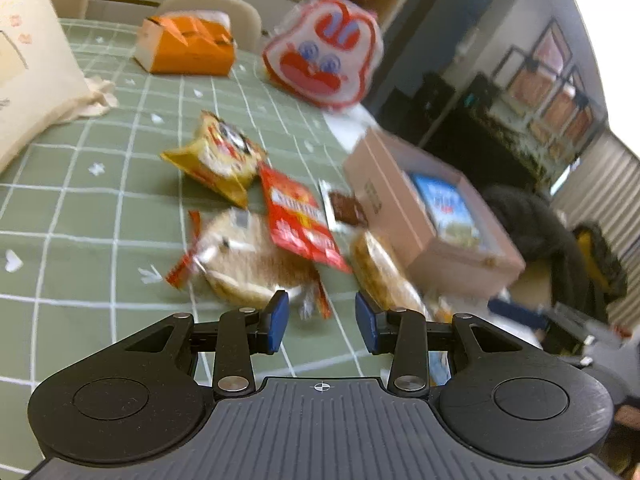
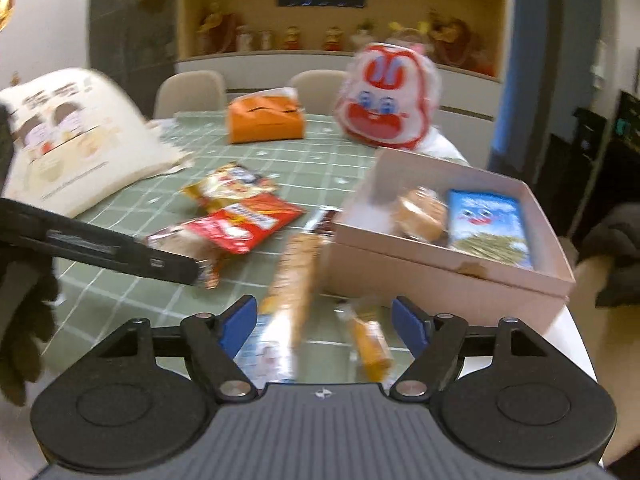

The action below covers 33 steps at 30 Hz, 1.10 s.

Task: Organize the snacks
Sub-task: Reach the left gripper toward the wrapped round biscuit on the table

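Several snacks lie on the green checked tablecloth: a yellow cartoon packet, a red packet, a wrapped bun, a brown chocolate bar and a long cracker pack. A pink box at the right holds a blue packet and a bun. My left gripper is open and empty, just short of the wrapped bun. My right gripper is open over the cracker pack and a small orange snack. The left gripper's side shows in the right wrist view.
An orange tissue box, a red-and-white rabbit-face bag and a cream tote bag stand at the back of the table. Chairs and a shelf with figurines are behind. The table edge runs beside the box.
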Available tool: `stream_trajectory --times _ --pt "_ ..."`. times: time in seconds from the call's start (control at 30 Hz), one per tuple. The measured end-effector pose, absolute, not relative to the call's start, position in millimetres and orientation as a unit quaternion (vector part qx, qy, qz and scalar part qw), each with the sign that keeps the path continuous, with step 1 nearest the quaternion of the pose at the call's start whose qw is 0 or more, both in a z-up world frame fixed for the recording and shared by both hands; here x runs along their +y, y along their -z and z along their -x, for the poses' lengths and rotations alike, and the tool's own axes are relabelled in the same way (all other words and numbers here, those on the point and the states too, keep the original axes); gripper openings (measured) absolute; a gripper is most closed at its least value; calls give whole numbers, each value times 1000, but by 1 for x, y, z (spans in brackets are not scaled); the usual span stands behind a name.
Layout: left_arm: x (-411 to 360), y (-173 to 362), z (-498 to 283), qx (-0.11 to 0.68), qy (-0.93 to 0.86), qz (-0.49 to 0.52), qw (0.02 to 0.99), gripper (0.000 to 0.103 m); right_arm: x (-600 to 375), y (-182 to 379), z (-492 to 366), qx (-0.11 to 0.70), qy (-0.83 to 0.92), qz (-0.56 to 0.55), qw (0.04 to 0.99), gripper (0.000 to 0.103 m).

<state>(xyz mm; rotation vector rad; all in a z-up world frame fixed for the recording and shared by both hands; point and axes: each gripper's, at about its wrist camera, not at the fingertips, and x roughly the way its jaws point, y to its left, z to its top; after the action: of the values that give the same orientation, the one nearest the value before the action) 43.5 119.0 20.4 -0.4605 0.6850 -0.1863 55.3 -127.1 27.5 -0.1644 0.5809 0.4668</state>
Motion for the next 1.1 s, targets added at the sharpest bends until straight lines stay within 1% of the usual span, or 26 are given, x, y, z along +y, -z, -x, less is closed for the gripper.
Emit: stream_trajectory --times 0.2,0.37,0.47,0.53,0.67,0.77,0.87,0.9,0.97,1.1 --pt "147 -32 -38 275 61 256 925 42 -148 -11 -76 309 -192 37 931 75" --pt "147 -33 -47 266 42 226 936 42 -152 5 -87 327 -193 18 925 75" --pt "143 -30 -54 270 32 199 942 42 -154 8 -90 330 -201 5 922 75" --pt "142 -27 -60 273 24 184 944 42 -158 6 -87 320 -209 -7 924 77" --pt "147 -28 -85 286 7 171 943 42 -160 8 -87 324 -208 -17 923 78" --pt "157 -20 -110 309 13 192 931 42 -156 9 -84 324 -209 -3 923 78" --pt "166 0 -121 342 38 228 911 41 -152 6 -75 299 -202 14 933 78" --pt "167 2 -116 330 47 229 915 41 -151 5 -72 290 -200 19 936 79" --pt "165 1 -104 337 62 220 913 41 -150 4 -68 279 -200 28 939 79" --pt "147 -4 -68 353 98 183 912 41 -149 3 -71 285 -207 29 936 79"
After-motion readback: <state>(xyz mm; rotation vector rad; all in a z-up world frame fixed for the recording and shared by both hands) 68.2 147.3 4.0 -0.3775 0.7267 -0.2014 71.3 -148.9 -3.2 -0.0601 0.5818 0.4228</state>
